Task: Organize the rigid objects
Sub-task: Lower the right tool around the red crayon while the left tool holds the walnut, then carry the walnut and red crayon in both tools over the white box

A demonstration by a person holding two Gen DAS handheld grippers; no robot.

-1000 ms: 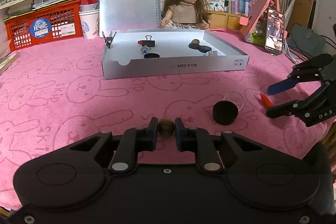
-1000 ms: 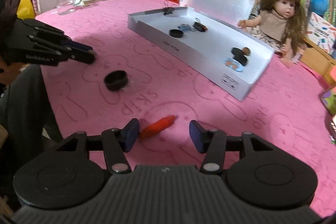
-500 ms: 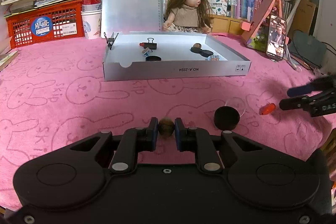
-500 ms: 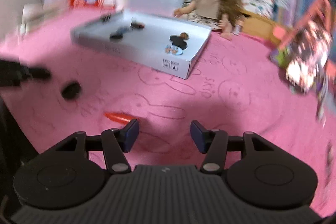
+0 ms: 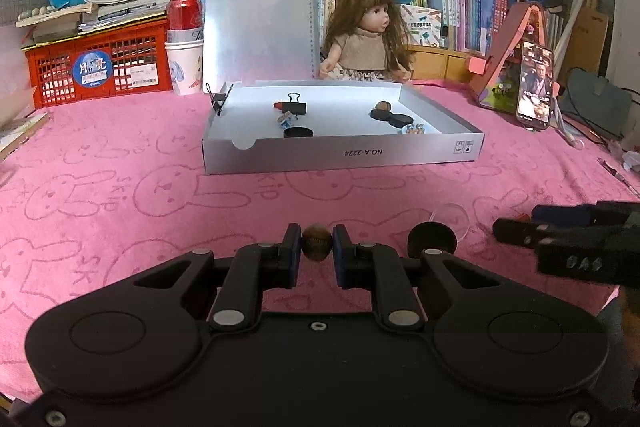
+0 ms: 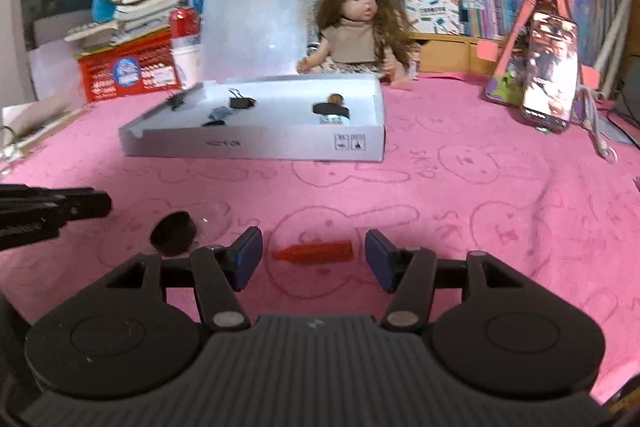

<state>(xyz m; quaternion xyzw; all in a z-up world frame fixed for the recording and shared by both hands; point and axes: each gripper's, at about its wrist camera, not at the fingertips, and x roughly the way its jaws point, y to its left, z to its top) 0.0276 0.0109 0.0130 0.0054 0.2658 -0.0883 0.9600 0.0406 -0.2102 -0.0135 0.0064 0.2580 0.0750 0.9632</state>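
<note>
My left gripper (image 5: 316, 247) is shut on a small brown nut (image 5: 316, 242), held low over the pink cloth. My right gripper (image 6: 314, 257) is open, its blue pads on either side of a red cap-like piece (image 6: 316, 251) lying on the cloth. A black round lid (image 6: 173, 237) lies to the left of it; the lid also shows in the left wrist view (image 5: 431, 239). The white tray (image 5: 344, 157) ahead holds a binder clip (image 5: 294, 107), black discs and another nut.
A doll (image 5: 370, 35) sits behind the tray beside its upright clear lid (image 5: 258, 27). A red crate (image 5: 96, 67), can and cups stand at back left. A phone on a stand (image 5: 534, 89) is at the right. Books line the back.
My right gripper swung round to face the tray and now brackets the red piece between its open pads. My left gripper kept the nut and rose slightly.
</note>
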